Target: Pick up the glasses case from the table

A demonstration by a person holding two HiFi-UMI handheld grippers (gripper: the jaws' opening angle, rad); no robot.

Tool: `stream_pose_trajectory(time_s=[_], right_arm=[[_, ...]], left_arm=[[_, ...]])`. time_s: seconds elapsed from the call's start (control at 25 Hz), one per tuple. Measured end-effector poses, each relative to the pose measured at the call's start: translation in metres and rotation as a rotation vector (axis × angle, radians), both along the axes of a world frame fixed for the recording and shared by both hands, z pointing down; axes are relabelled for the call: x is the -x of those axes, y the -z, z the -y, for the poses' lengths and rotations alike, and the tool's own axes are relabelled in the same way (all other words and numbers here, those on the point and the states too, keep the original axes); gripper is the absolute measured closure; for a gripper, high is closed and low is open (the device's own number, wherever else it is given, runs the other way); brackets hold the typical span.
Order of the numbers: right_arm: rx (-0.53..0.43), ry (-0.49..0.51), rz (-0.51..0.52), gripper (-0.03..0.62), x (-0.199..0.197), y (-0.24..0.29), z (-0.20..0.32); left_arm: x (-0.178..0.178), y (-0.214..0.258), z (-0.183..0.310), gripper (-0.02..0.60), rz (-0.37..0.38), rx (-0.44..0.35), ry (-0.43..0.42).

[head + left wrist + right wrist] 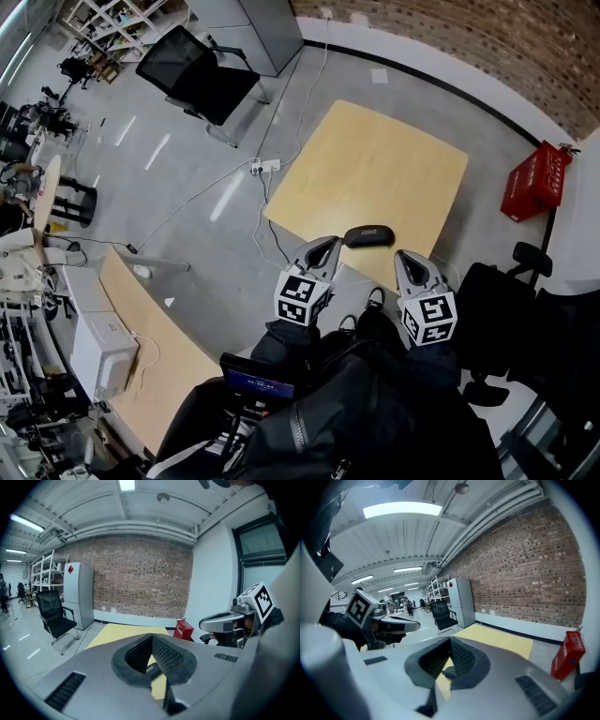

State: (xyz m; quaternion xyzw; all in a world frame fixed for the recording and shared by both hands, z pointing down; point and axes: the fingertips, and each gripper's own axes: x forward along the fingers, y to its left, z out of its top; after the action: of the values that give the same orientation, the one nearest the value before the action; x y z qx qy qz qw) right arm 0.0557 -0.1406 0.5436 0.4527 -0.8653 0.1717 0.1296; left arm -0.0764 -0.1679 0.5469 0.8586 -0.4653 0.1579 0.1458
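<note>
A brick wall (450,37) curves round the far side of a grey floor, and a pale wooden counter (375,169) stands in the middle, seen from your head. The glasses case (368,235), dark and oblong, lies flat near the counter's near edge. Your left hand-held gripper (326,249) points at its left end from just beside it. Your right hand-held gripper (405,256) sits near its right end. The case is between the two tips and a little farther out. A red crate (534,181) sits on the floor to the right, and a black chair (197,70) is far left.

In the left gripper view, your left hand-held gripper (152,641) has its jaws closed tip to tip, clamping nothing. Through the gap behind the tips you see the counter and the case (151,670), with pale print too small to read. The head view does not show that print.

In the right gripper view, your right hand-held gripper (450,644) is likewise closed and empty. A dark rounded end of the case (449,672) shows in its gap against the counter.
</note>
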Motion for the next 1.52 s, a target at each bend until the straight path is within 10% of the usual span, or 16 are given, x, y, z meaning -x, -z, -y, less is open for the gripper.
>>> stream_pose_trajectory(time_s=[0.8,1.52], right_arm=[[0.311,0.403,-0.268,0.573,0.009,-0.181,0.045],[0.344,0.908,-0.727,0.258,0.035,-0.28,0.077]], left_arm=[[0.004,-0.151,0.021,0.581,0.047,0.387,0.036],[0.031,-0.186,0.015,0.581,0.0,0.496,0.079]])
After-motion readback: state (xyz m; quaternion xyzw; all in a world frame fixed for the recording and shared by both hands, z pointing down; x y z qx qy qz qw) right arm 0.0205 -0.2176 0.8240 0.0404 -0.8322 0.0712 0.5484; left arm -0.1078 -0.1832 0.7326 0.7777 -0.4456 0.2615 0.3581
